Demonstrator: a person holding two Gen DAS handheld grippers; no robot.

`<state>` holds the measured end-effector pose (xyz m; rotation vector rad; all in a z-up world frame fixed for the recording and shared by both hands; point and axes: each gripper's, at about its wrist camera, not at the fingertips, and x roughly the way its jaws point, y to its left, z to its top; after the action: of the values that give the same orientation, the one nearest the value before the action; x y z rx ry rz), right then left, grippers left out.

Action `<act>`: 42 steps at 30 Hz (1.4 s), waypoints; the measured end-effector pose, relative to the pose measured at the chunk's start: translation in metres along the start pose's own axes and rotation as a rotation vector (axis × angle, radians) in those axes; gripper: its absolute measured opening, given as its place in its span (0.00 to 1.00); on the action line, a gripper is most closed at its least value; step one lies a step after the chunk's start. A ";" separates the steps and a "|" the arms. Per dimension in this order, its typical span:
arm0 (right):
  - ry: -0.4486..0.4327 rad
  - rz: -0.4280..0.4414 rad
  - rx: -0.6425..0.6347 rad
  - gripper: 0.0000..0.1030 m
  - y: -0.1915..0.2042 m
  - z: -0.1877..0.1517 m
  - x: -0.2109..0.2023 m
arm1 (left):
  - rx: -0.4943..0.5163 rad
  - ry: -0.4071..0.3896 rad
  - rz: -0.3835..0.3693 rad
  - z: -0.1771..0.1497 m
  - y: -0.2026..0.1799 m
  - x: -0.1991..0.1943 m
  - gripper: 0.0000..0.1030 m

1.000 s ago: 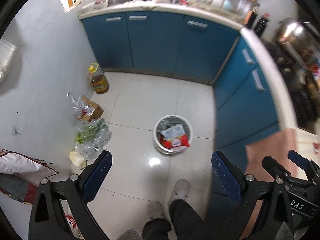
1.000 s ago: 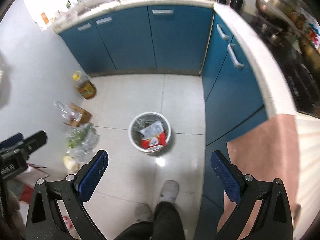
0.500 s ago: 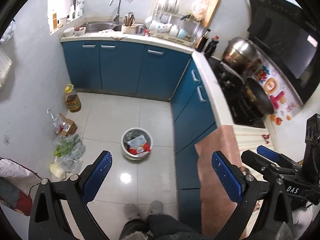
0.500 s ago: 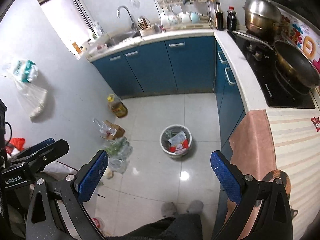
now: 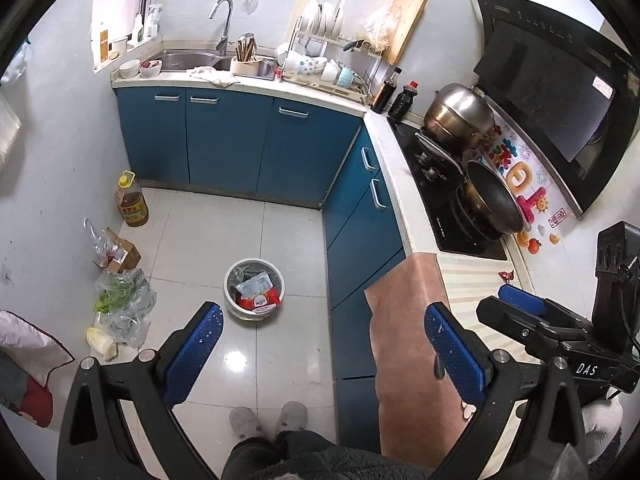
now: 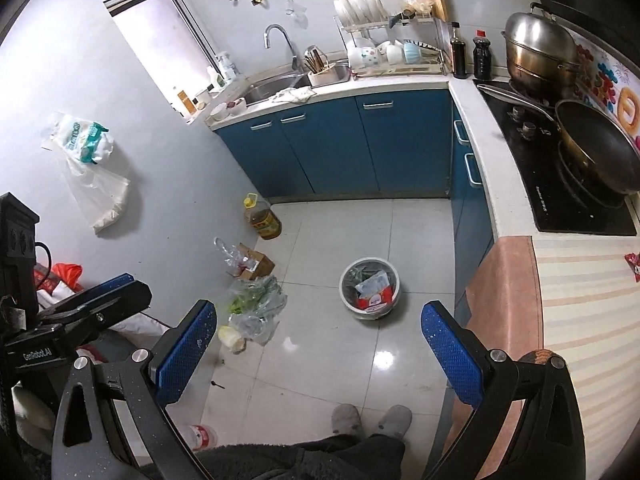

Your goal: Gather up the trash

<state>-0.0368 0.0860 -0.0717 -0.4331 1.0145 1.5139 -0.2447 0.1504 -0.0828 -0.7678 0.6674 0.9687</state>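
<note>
A white trash bin [image 5: 254,291] stands on the tiled kitchen floor, holding red and white wrappers; it also shows in the right wrist view [image 6: 370,289]. A small red wrapper [image 5: 506,275] lies on the striped counter at the right, also in the right wrist view [image 6: 633,264]. My left gripper [image 5: 322,334] is open and empty, held high above the floor. My right gripper [image 6: 318,334] is open and empty at about the same height. The right gripper's body shows at the right of the left wrist view [image 5: 560,340].
Blue cabinets [image 5: 240,148] line the back and right. A stove with a wok [image 5: 490,202] sits on the right counter. An oil bottle [image 5: 131,200], a cardboard box [image 5: 120,254] and a bag of greens [image 5: 122,300] lie by the left wall. My slippered feet [image 5: 268,420] are below.
Both grippers have risen well away from the bin, so the sink, counter and stove have come into view. Both stayed open and empty.
</note>
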 end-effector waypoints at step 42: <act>0.035 0.055 -0.023 1.00 -0.011 0.008 0.001 | -0.004 0.024 -0.011 0.006 -0.011 0.000 1.00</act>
<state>-0.0251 0.0920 -0.0723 -0.4522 1.0445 1.5726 -0.2340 0.1515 -0.0765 -0.7869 0.6822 0.9519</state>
